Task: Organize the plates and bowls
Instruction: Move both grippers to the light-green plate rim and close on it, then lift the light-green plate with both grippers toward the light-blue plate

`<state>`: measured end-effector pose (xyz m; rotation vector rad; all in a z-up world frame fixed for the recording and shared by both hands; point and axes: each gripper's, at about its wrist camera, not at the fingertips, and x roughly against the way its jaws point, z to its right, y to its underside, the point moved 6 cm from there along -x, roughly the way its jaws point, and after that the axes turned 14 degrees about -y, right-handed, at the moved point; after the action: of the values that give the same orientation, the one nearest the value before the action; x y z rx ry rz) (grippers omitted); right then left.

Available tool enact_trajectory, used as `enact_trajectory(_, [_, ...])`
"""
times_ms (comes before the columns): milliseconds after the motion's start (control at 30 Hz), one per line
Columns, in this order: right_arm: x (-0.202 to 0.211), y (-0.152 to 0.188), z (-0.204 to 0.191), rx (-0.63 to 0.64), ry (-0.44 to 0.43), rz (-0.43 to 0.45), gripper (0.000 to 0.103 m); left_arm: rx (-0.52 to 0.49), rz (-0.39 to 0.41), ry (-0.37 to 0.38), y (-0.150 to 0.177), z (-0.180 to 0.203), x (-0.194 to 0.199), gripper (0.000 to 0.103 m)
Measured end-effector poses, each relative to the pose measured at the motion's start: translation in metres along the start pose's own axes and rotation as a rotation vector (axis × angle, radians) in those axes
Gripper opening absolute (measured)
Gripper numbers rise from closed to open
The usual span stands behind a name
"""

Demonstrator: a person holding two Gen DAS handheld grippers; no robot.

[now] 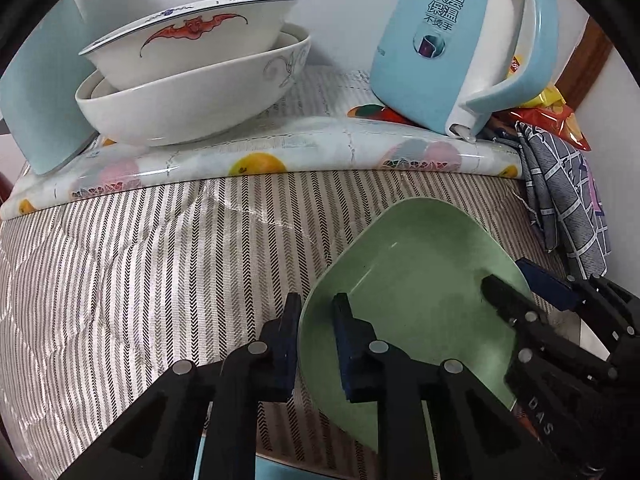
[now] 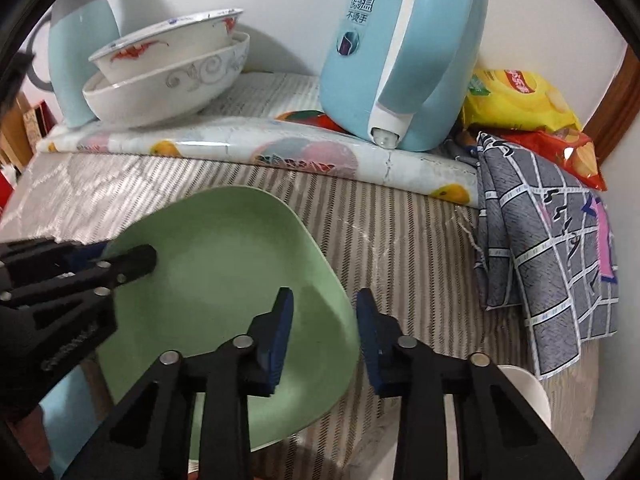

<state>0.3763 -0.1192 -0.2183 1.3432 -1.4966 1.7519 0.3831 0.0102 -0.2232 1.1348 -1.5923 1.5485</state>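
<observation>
One green plate (image 1: 416,292) sits on the striped tabletop (image 1: 140,280), in front of the blue kettle (image 1: 448,52). The left gripper (image 1: 318,344) straddles the plate's left rim, jaws pinched on it. The right gripper (image 2: 324,340) straddles the opposite rim, jaws narrow, gripping there. Left of the kettle, two bowls are stacked: a bat-painted bowl (image 1: 192,44) inside a white bowl (image 1: 192,104).
</observation>
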Motion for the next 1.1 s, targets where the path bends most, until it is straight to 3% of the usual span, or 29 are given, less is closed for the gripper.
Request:
enact_trajectory(33, [0.001,0.0,0.001,0.0,0.011,0.006,0.018,0.0,0.005,-0.001,0.0,-0.001,0.0,0.016])
enact_trajectory(100, [0.002,0.001,0.007,-0.016,0.021,0.012,0.012,0.008,0.014,0.008,0.0,-0.003,0.003,0.014])
enact_trajectory(433, [0.022,-0.001,0.007,-0.083,-0.057,0.077,0.011,0.037,0.059,0.025,-0.002,-0.018,0.03,0.012])
enact_trajectory(800, [0.08,-0.004,-0.011,-0.086,-0.066,0.17,0.01,0.057,0.139,0.032,-0.001,-0.034,0.089,0.012])
enact_trajectory(1100, [0.119,0.017,-0.025,-0.096,-0.051,0.213,0.011,0.057,0.171,0.04,0.022,-0.035,0.123,0.012])
